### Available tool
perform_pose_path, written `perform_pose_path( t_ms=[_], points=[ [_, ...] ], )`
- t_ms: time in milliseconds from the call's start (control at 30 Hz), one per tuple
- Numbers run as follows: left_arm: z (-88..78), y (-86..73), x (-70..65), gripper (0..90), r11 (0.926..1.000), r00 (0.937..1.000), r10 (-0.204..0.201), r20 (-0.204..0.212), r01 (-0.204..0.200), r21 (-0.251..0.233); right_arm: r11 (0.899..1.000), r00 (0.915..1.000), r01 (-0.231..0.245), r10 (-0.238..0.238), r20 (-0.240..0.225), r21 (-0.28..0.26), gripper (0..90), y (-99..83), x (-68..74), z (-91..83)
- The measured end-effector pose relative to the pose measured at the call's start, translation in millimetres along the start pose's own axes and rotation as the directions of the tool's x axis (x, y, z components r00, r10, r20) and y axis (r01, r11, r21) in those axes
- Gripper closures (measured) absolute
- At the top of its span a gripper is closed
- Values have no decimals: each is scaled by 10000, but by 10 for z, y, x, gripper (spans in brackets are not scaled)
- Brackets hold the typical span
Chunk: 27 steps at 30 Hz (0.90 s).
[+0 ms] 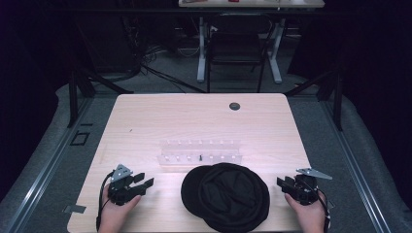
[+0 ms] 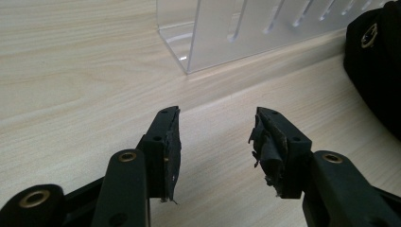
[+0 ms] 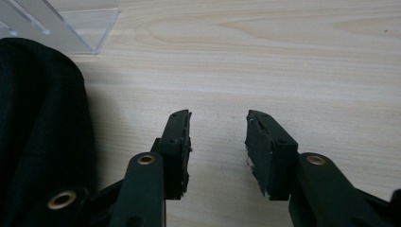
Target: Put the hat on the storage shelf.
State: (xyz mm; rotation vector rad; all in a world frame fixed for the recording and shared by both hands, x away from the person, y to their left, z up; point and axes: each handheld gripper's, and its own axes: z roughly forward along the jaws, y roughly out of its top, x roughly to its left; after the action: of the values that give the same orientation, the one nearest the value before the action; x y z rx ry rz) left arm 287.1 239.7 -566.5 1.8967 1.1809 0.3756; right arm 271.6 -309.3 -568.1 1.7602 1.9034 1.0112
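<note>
Pale wooden counter [image 1: 145,121] under me: black cap [image 1: 226,195] lies between my left claw [image 1: 144,181] and right claw [image 1: 282,182], both wide, empty, clear rack [image 1: 199,154] behind.

I read this as a lab recording bay: my light wooden table [image 1: 145,121] sits between black curtains, metal floor rails [image 1: 43,170], loose cables [image 1: 160,73], and a white-legged bench [image 1: 201,48] behind.

Pale wooden table [image 1: 145,121] with clear rack [image 1: 200,154], black cap [image 1: 226,196]
</note>
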Motion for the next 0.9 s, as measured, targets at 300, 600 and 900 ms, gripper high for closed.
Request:
perform_pose_path(
  t_ms=[300,600,900],
  points=[
    [5,20,-27,509,10000,10000,41,33,-41,-16,9982,9974,-360,388,-600,473,652,15,108,-143],
    [14,25,-47,507,9999,9998,131,150,-132,62,9920,9865,-637,791,-1437,1089,672,48,232,-297],
    [11,23,-61,506,9999,9998,143,152,-144,76,9875,9790,-678,934,-1812,1425,689,71,370,-356]
  ],
)
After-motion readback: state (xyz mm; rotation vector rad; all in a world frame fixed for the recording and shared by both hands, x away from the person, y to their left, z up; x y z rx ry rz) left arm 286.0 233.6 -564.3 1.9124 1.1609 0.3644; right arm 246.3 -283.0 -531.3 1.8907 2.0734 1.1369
